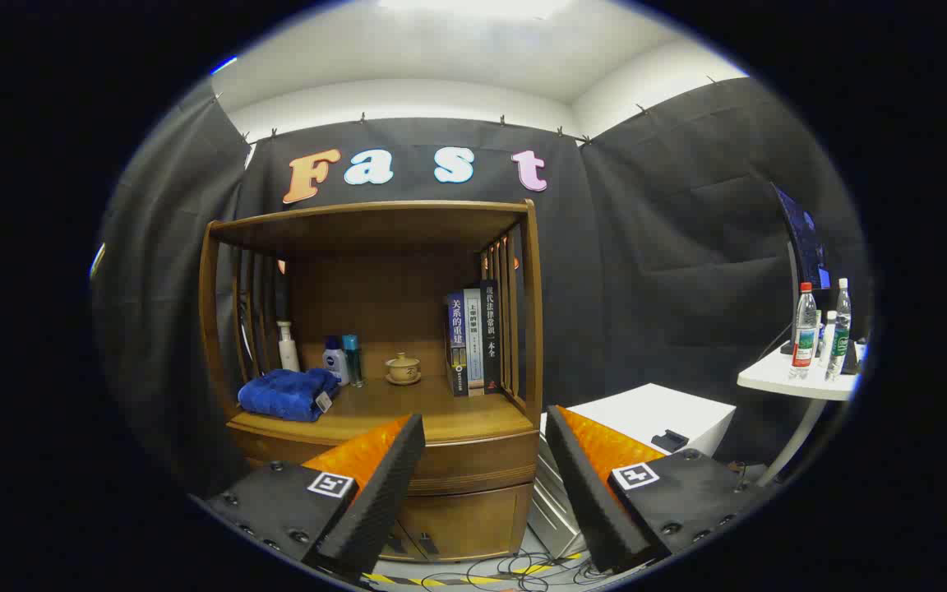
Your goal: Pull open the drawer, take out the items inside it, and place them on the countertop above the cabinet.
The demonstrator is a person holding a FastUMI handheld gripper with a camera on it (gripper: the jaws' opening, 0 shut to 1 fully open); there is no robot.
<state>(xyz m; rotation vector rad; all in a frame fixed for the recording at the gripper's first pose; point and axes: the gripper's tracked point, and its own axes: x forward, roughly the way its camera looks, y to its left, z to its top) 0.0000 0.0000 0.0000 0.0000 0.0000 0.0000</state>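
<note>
A wooden cabinet [375, 329] stands ahead, with an open shelf bay above its countertop [441, 415]. The drawer [473, 464] sits shut just under the countertop, seen between my two fingers. My gripper [486, 436] is open, some way short of the cabinet, with nothing between its fingers. On the countertop lie a folded blue towel [288, 393], a white pump bottle [288, 347], two small bottles [342, 360], a lidded tea cup on a saucer [402, 368] and several upright books [473, 341]. What is inside the drawer is hidden.
Lower cabinet doors [457, 526] sit below the drawer. A white box [646, 419] stands right of the cabinet. Farther right, a white table [794, 378] holds water bottles [804, 335] and a monitor [802, 247]. Cables and striped tape [482, 575] lie on the floor.
</note>
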